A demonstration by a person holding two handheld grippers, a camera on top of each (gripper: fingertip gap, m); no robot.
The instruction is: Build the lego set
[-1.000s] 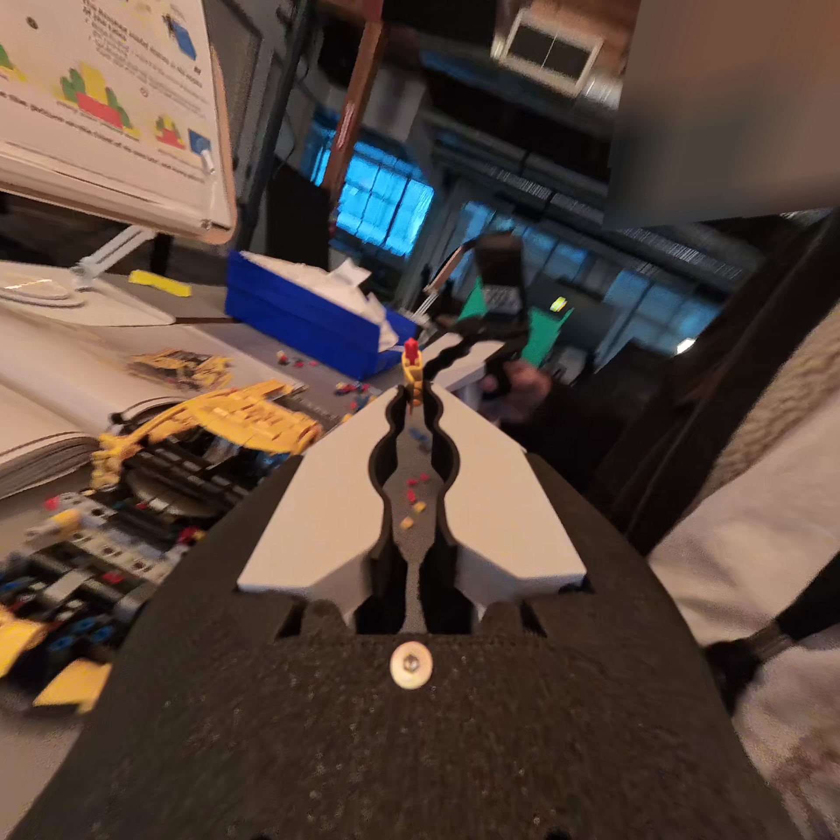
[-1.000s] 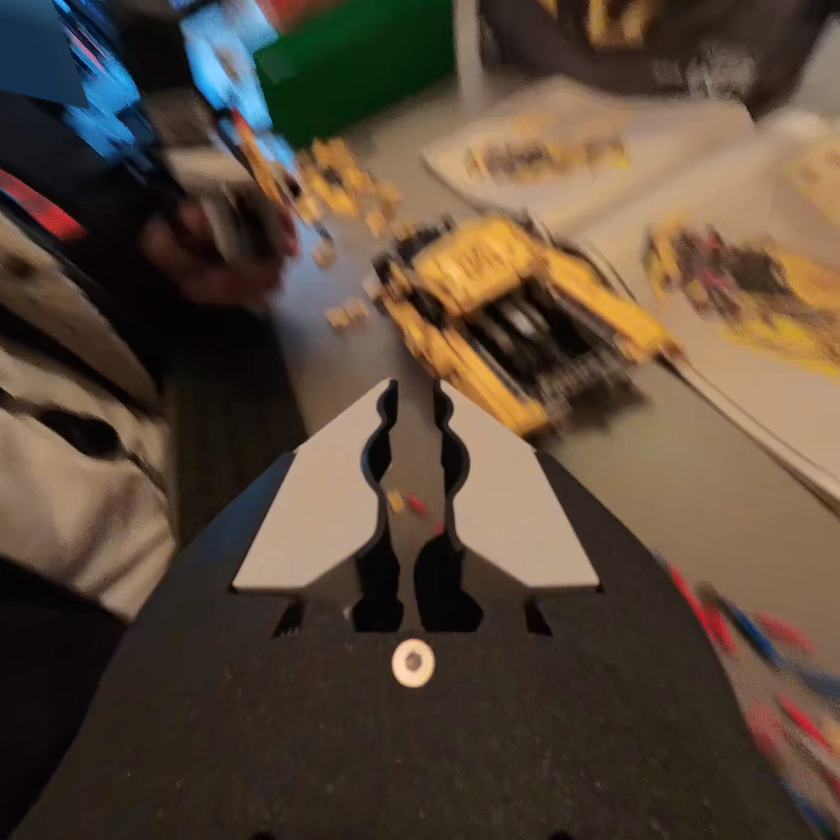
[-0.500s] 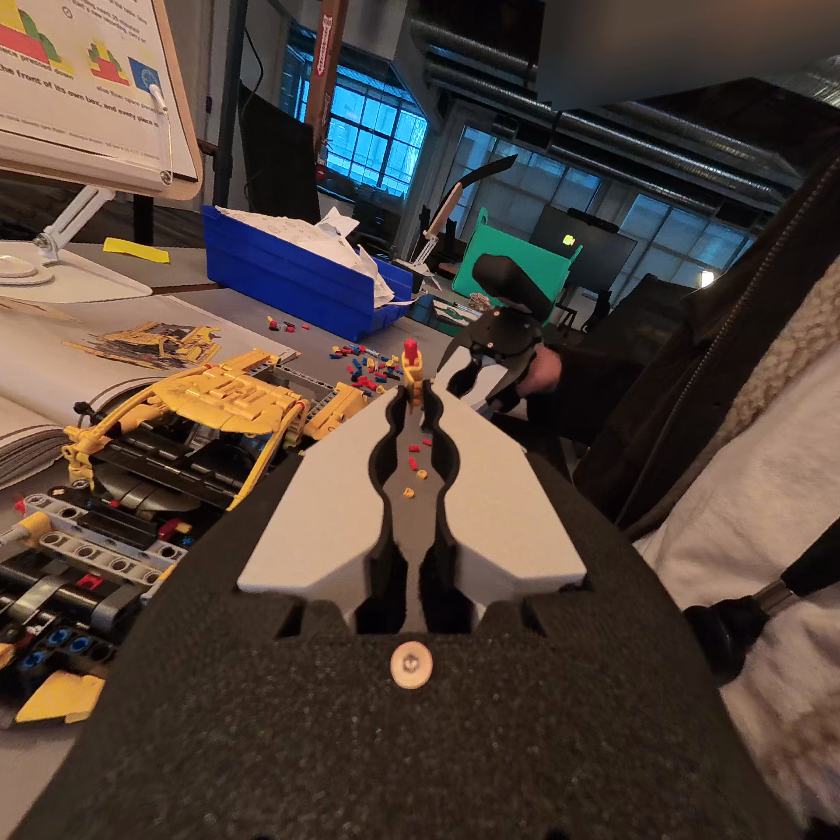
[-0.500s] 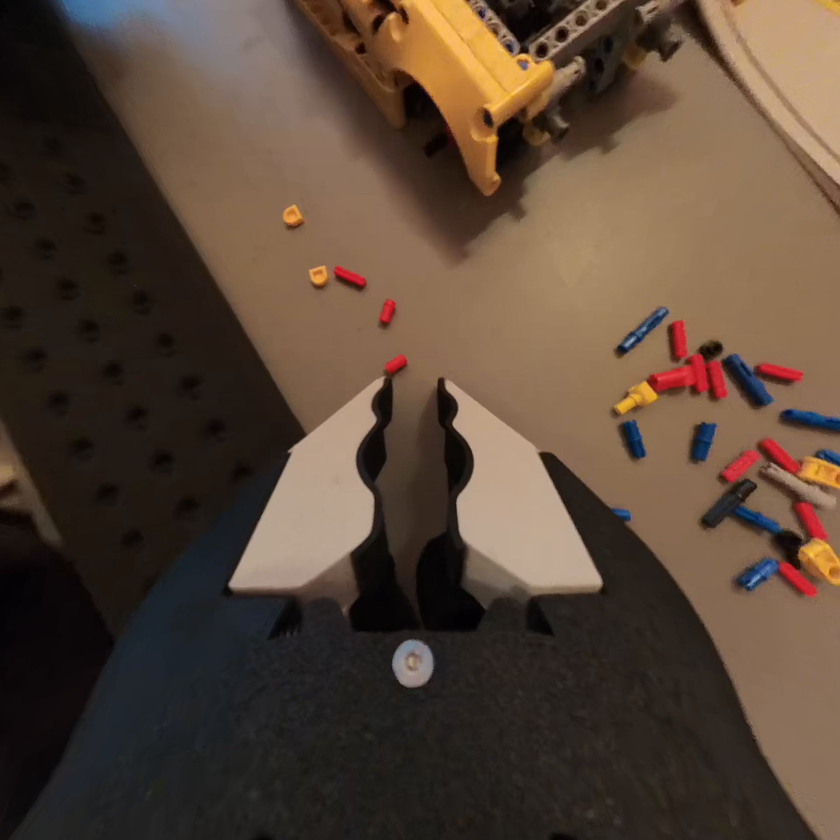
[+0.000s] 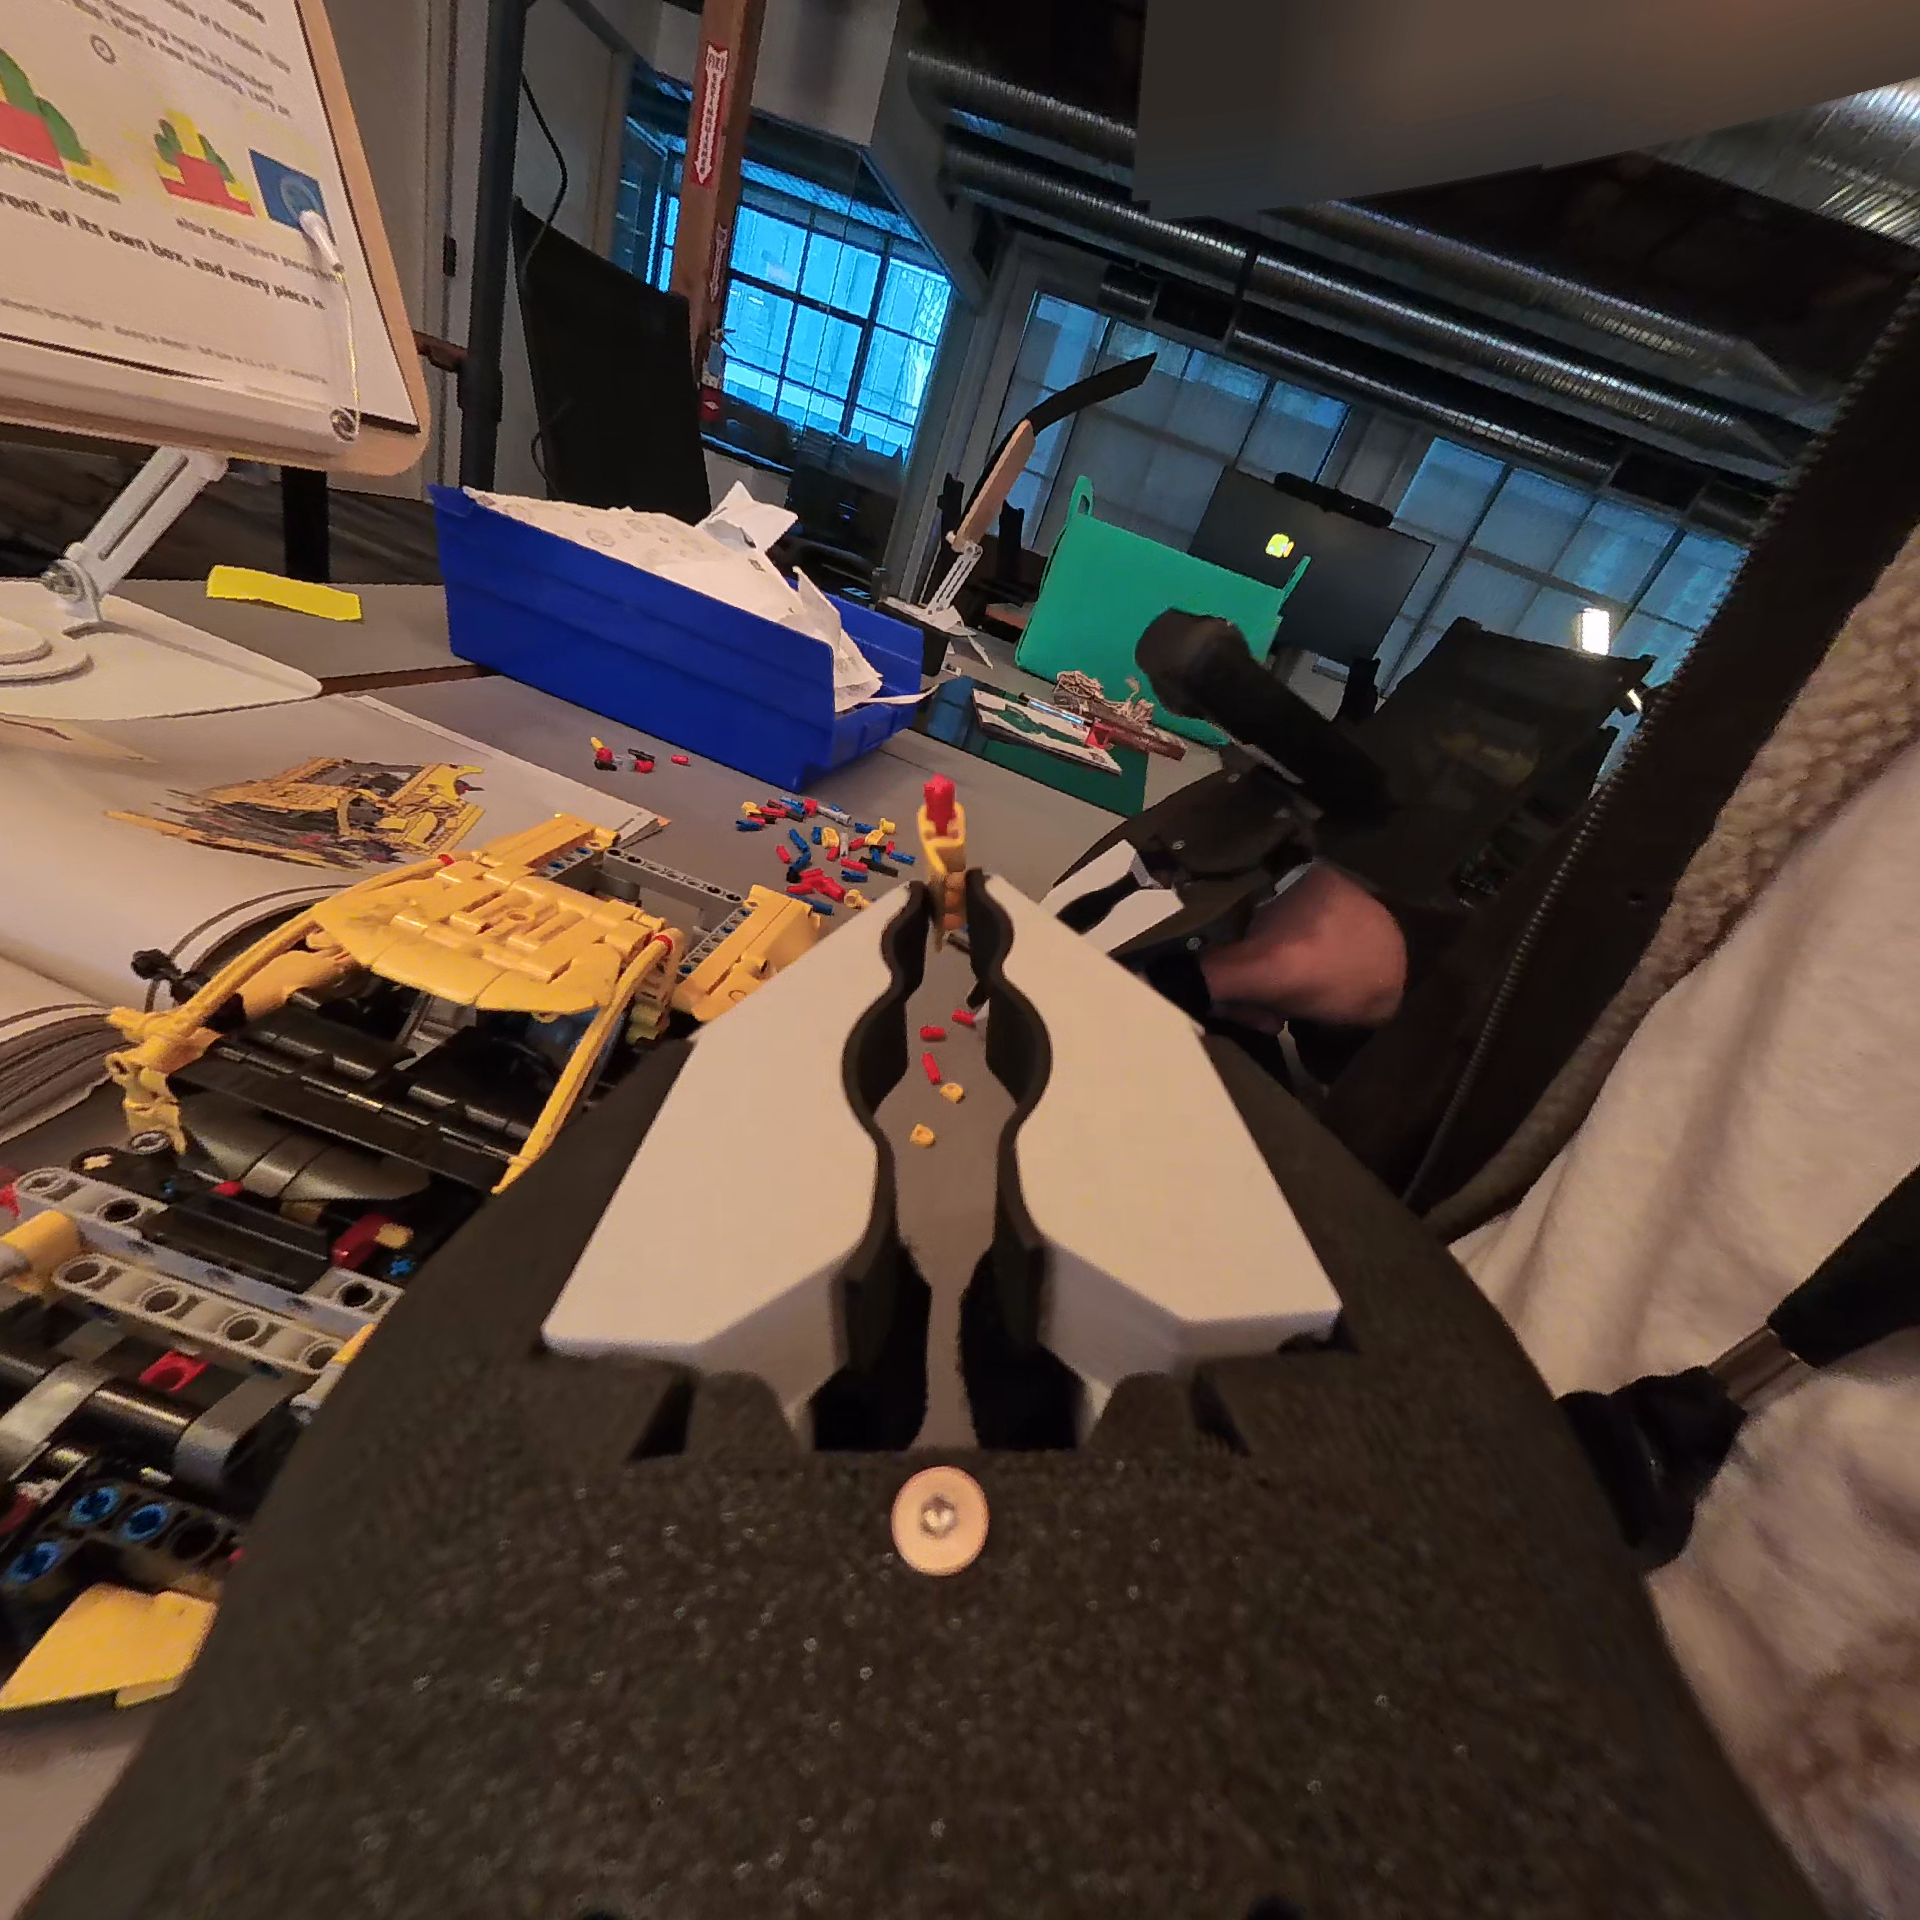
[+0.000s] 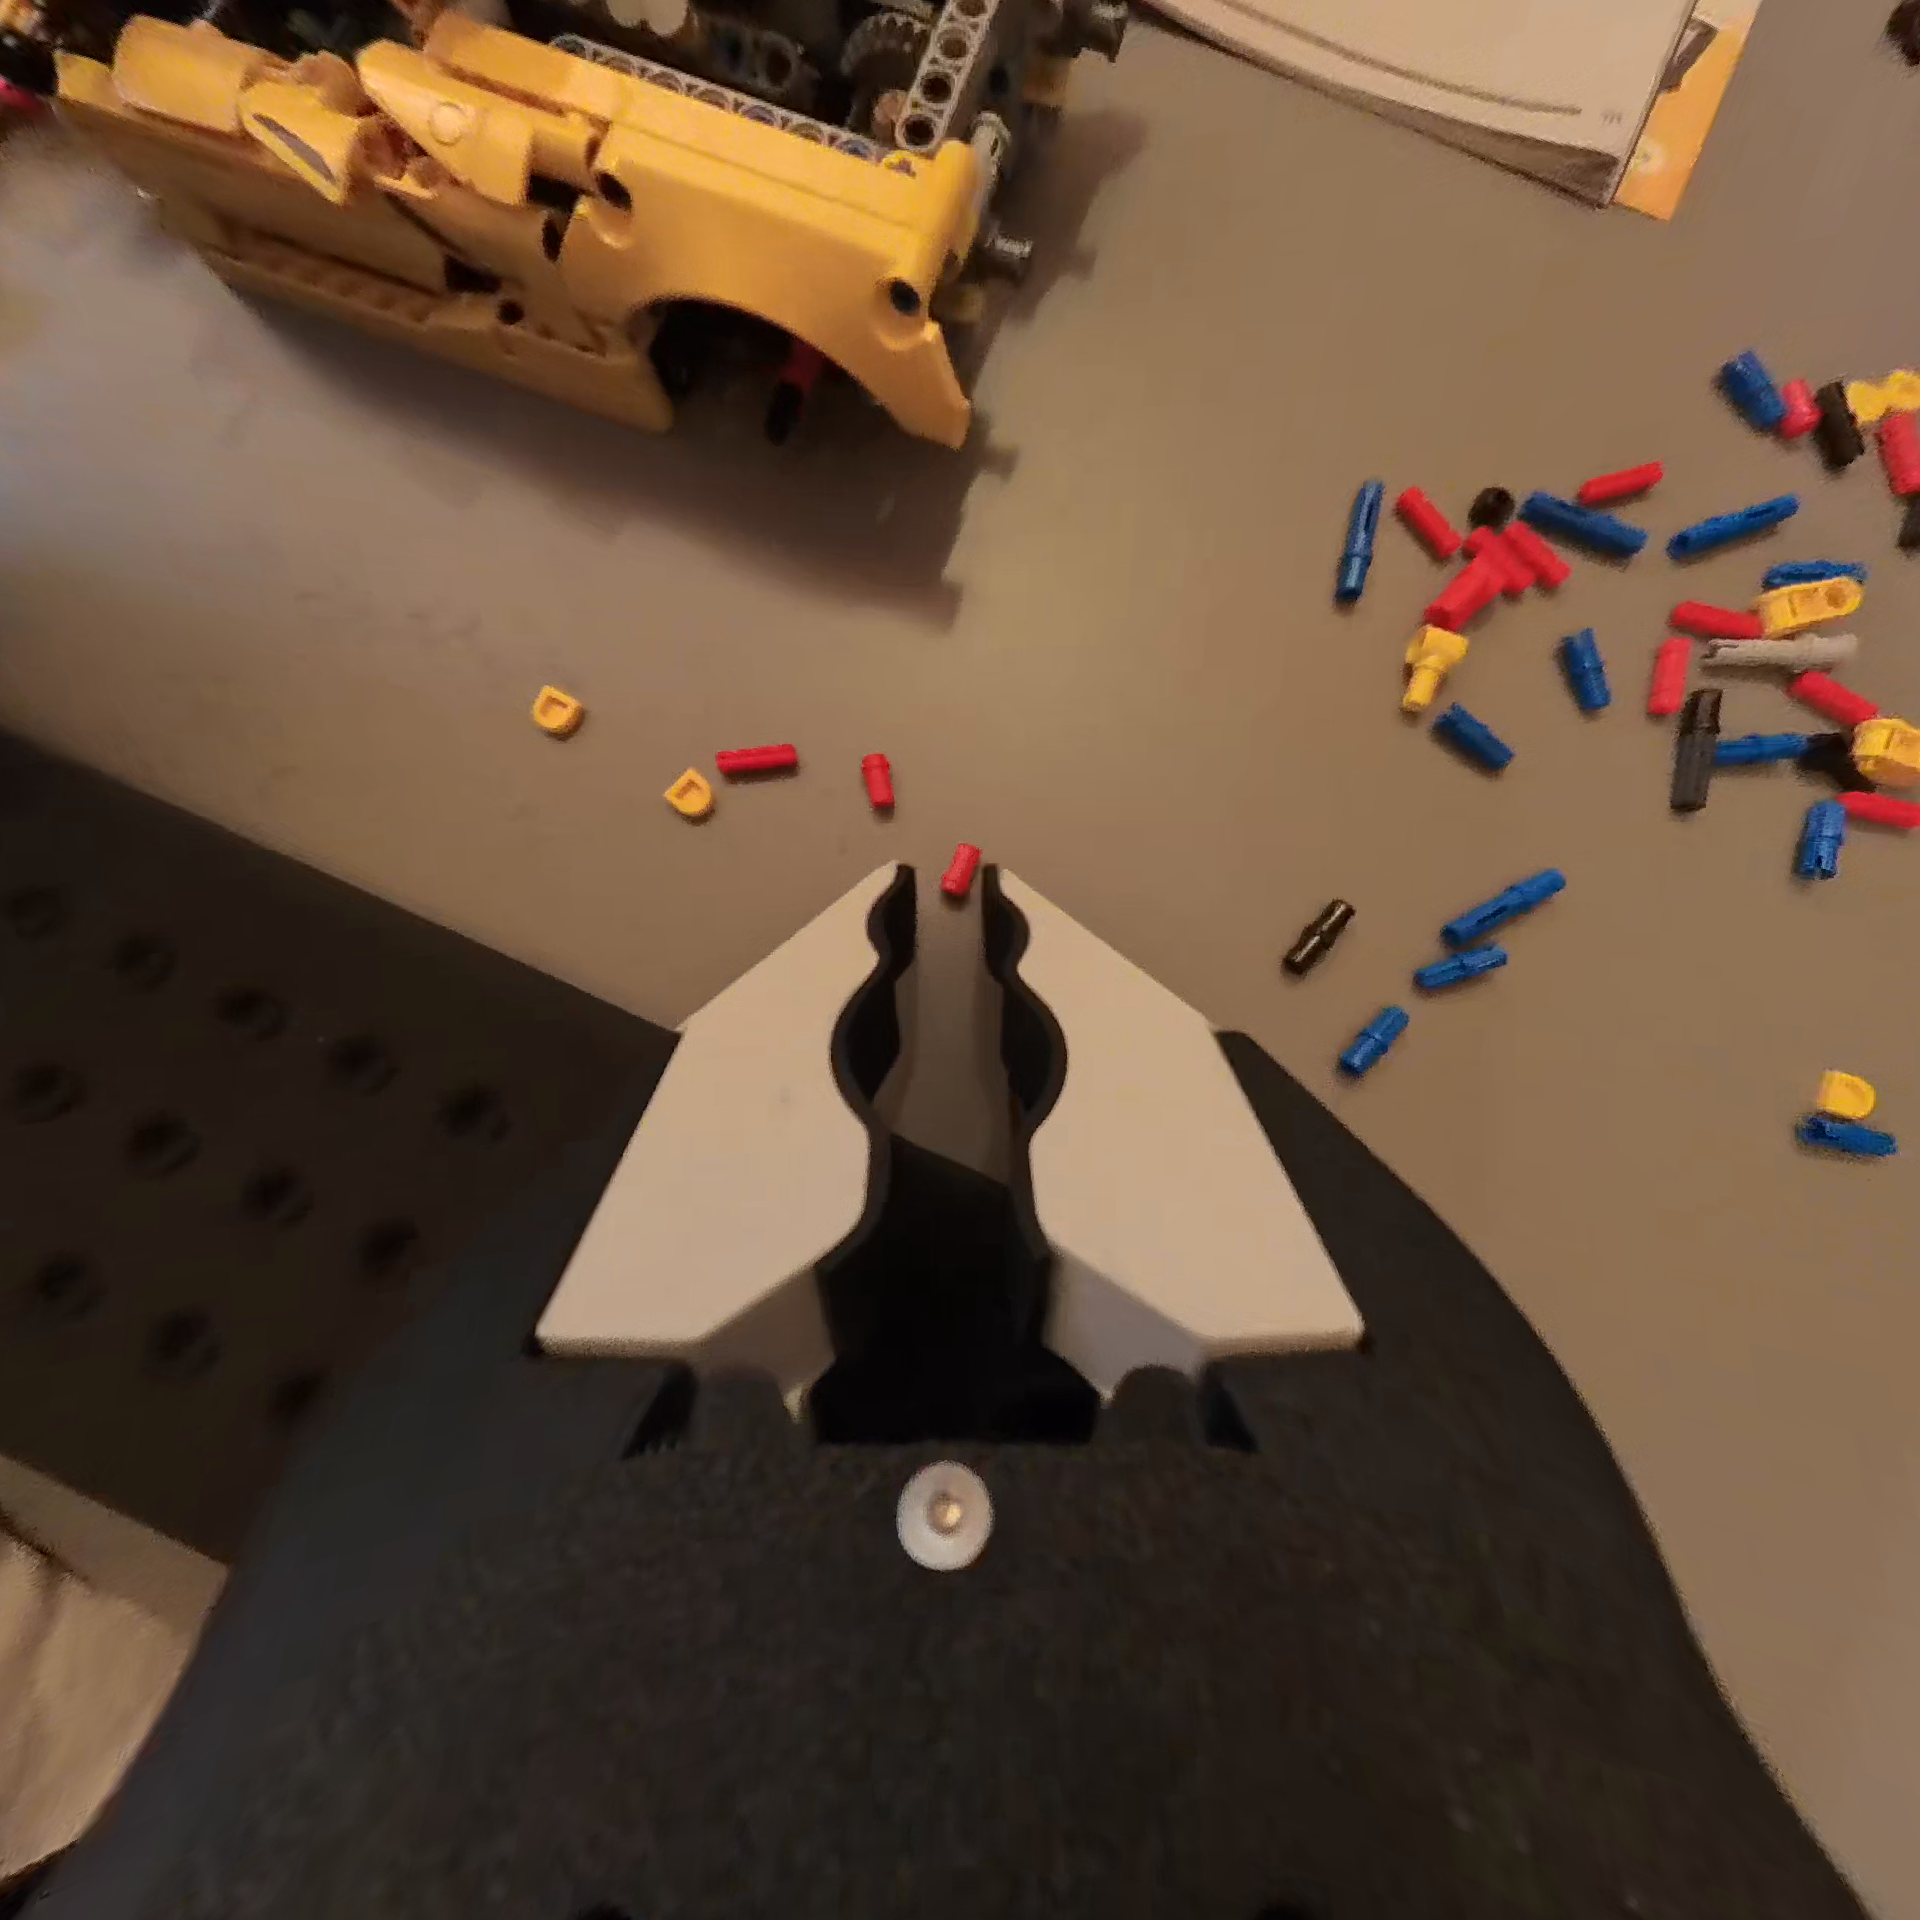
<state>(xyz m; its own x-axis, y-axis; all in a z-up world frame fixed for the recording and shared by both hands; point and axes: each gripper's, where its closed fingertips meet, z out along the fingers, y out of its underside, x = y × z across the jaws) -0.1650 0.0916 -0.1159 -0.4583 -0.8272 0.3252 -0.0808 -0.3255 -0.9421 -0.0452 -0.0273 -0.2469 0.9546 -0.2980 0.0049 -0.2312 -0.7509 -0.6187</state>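
The right gripper [image 6: 943, 878], spread, hung over a red pin [image 6: 960, 869] lying lengthwise between its tips on the tabletop [image 6: 1143, 727], while the left gripper [image 5: 948, 894] pinched a yellow connector [image 5: 943, 847] upright.

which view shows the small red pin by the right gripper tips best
The right wrist view: the red pin lies sharp on the grey table, just ahead of the open right gripper. The left wrist view shows only tiny red specks there.
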